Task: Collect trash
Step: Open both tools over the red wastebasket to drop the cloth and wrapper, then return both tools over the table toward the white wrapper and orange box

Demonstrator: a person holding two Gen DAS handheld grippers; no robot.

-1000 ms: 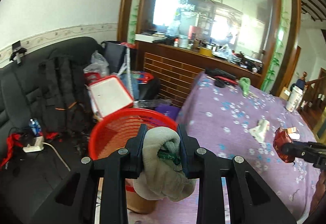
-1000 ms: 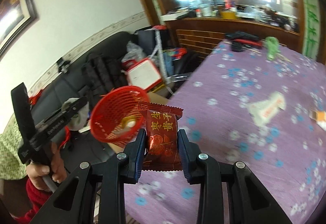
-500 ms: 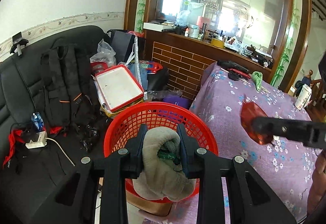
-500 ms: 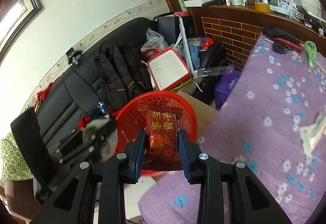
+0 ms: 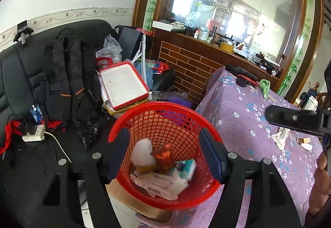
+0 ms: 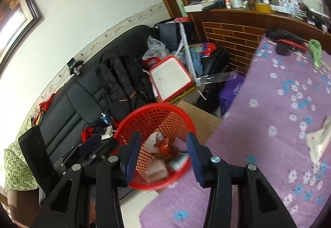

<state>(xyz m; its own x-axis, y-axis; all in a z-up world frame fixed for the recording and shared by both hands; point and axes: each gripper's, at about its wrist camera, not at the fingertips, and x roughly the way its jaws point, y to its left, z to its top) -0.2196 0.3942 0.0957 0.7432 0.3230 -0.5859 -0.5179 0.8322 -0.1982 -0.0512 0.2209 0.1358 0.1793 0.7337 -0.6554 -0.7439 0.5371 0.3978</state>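
A red mesh basket [image 5: 165, 110] [image 6: 157, 110] stands beside the purple flowered table [image 5: 248, 116] [image 6: 269, 124]. Inside it lie a whitish cloth wad [image 5: 142, 153] [image 6: 154, 139], a red candy wrapper [image 5: 163, 152] [image 6: 163, 145] and other paper trash. My left gripper [image 5: 164, 156] hovers over the basket with its jaws opening and nothing between them. My right gripper [image 6: 163, 151] also hangs over the basket, jaws opening and empty. A white wrapper [image 5: 280, 139] [image 6: 318, 141] lies on the table.
A black sofa [image 5: 24, 74] on the left carries a black backpack [image 5: 68, 79], a red-rimmed white tray [image 5: 124, 85], bags and a power strip [image 5: 33, 135]. A brick-patterned counter [image 5: 186, 66] stands behind. A green cloth [image 5: 264, 85] and dark items lie at the table's far end.
Both grippers have opened over the basket. The cloth wad has dropped from the left one and the red wrapper from the right; both now lie in the basket.
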